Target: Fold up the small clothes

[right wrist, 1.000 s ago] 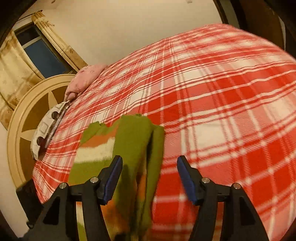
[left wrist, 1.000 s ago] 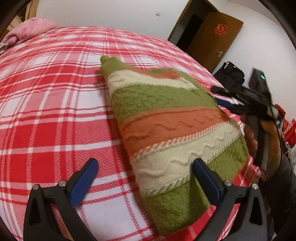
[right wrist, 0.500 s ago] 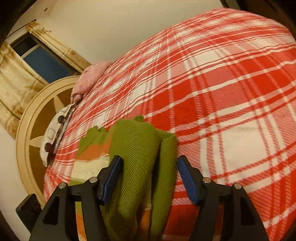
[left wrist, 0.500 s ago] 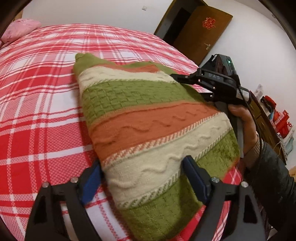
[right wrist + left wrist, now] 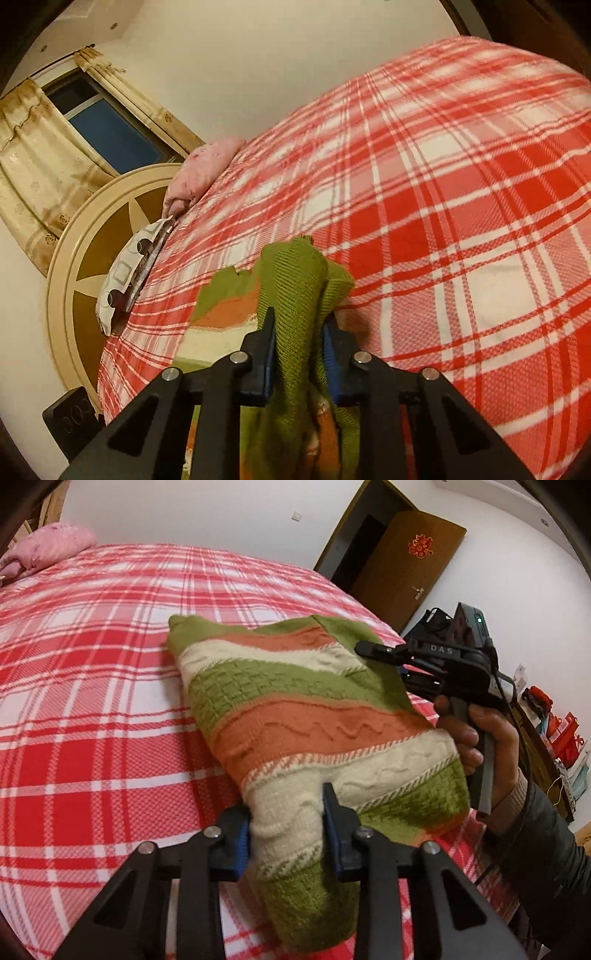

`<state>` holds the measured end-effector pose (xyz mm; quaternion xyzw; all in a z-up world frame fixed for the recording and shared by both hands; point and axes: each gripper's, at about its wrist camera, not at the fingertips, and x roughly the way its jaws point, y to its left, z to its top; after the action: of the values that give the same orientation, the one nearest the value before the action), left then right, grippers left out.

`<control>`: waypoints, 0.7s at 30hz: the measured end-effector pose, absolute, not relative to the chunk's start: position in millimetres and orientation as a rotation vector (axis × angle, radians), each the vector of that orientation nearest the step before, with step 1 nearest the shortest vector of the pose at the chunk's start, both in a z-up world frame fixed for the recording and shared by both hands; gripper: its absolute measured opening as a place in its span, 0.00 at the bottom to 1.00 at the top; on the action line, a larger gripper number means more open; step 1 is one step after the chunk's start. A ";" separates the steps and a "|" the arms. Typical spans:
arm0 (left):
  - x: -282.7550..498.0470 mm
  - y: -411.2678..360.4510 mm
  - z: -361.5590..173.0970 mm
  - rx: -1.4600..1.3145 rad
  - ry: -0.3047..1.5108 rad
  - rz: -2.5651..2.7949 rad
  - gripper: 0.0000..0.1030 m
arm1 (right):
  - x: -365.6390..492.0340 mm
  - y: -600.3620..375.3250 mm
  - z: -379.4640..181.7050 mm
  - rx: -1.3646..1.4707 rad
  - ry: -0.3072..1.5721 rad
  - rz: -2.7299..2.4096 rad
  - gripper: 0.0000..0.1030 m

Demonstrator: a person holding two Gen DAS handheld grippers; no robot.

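Observation:
A folded knit sweater (image 5: 295,716) with green, orange and cream stripes lies on the red plaid bed (image 5: 92,701). My left gripper (image 5: 286,834) is shut on the sweater's near cream and green edge. My right gripper (image 5: 299,350) is shut on a bunched green edge of the sweater (image 5: 295,280). The right gripper also shows in the left wrist view (image 5: 436,664), at the sweater's far right side, held by a hand.
A pink pillow (image 5: 48,550) lies at the bed's far left corner. A round headboard (image 5: 85,266) and a patterned pillow (image 5: 125,273) stand at the bed's end. A brown door (image 5: 406,565), a black bag and red items are at the right.
Both grippers have closed on the sweater: the left on its near edge, the right on the green edge. The sweater has bunched between the fingers.

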<state>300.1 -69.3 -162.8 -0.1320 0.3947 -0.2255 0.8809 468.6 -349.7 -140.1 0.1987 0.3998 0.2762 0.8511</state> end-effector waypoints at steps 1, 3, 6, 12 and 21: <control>297.3 -68.5 -160.9 -0.267 0.817 -0.468 0.32 | 465.7 -348.6 -135.9 0.415 0.835 0.583 0.15; 289.1 -64.7 -156.2 -0.255 0.807 -0.464 0.32 | 459.8 -342.5 -128.2 0.408 0.831 0.594 0.14; 277.9 -55.7 -152.1 -0.260 0.805 -0.460 0.31 | 453.7 -328.5 -122.4 0.367 0.852 0.586 0.14; 259.1 -30.8 -138.7 -0.281 0.773 -0.425 0.31 | 437.2 -302.3 -114.6 0.354 0.857 0.632 0.13; 210.6 20.2 -117.2 -0.295 0.714 -0.330 0.31 | 407.8 -230.6 -88.0 0.332 0.840 0.765 0.13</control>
<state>210.6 20.2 -117.2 -0.1433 0.3465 -0.1601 0.9131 407.8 -230.6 -88.0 0.1563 0.3961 0.3604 0.8299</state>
